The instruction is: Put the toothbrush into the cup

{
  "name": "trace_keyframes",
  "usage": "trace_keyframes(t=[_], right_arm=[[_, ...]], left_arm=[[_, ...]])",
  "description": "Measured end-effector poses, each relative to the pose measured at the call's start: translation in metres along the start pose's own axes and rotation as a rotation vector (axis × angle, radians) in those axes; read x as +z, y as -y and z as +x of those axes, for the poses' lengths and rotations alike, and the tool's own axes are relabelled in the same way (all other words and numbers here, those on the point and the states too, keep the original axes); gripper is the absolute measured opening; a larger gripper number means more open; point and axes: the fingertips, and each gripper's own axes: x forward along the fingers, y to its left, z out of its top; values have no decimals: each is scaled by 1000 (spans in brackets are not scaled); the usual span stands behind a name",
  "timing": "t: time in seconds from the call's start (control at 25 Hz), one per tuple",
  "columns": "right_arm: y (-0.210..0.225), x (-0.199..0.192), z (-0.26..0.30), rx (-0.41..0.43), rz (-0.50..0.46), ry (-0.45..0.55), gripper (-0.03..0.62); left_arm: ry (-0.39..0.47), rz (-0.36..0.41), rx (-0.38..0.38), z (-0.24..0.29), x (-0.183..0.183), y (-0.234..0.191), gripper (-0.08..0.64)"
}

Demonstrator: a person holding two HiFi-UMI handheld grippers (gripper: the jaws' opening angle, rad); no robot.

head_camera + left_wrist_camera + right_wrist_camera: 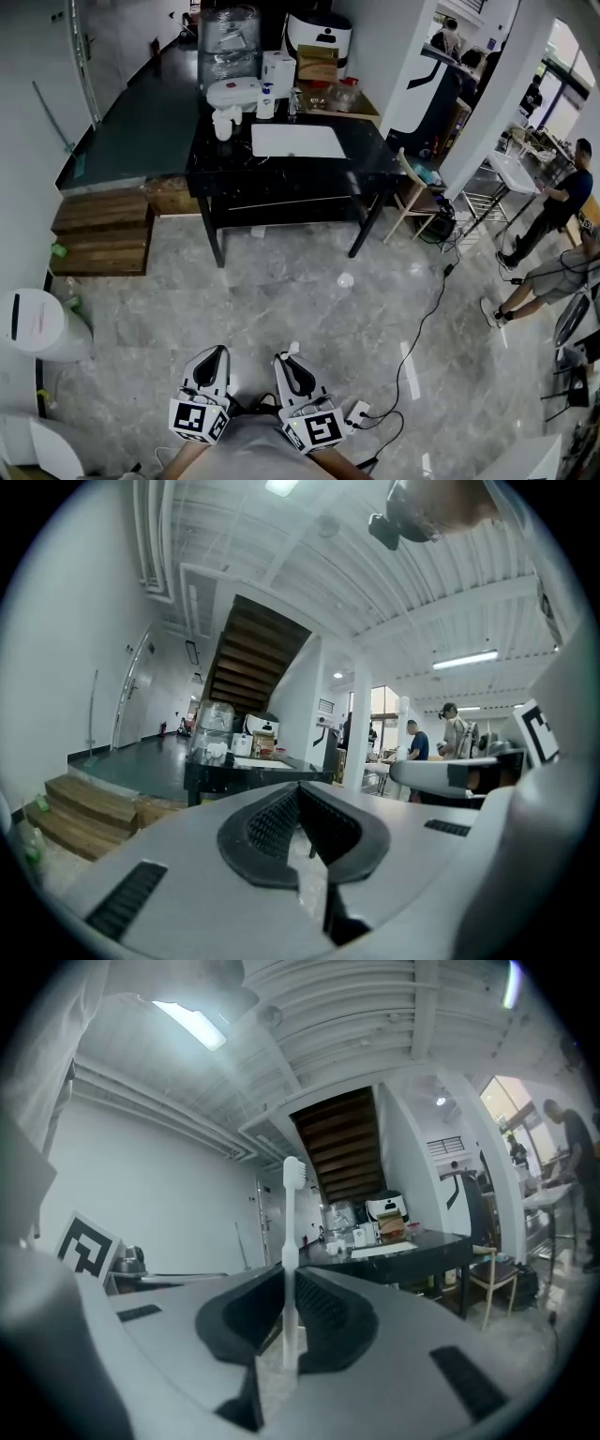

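Right claw (285, 1283): clamped on the lower handle of a white toothbrush (291, 1232), which stands upright above the jaws, bristles topmost. Left claw (300, 799), just beside it: jaws together, nothing held. Far ahead of both: black table (375, 155) with what looks like a white cup (223, 123). Hazard: the thin handle, pinched low, may pivot or slip in transit and miss the cup's mouth.

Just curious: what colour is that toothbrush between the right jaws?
A white plastic toothbrush; right gripper view shows it best.
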Motion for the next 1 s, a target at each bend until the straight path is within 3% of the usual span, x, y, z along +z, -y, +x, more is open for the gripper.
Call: trace_keyframes(t=[0.6, 1.0], right_arm=[[-17, -4, 18, 105, 51, 2, 43], [3, 6, 44, 89, -2, 11, 43]], left_arm=[[-29, -16, 66, -9, -5, -14, 9], [-7, -3, 71, 22, 8, -25, 9]])
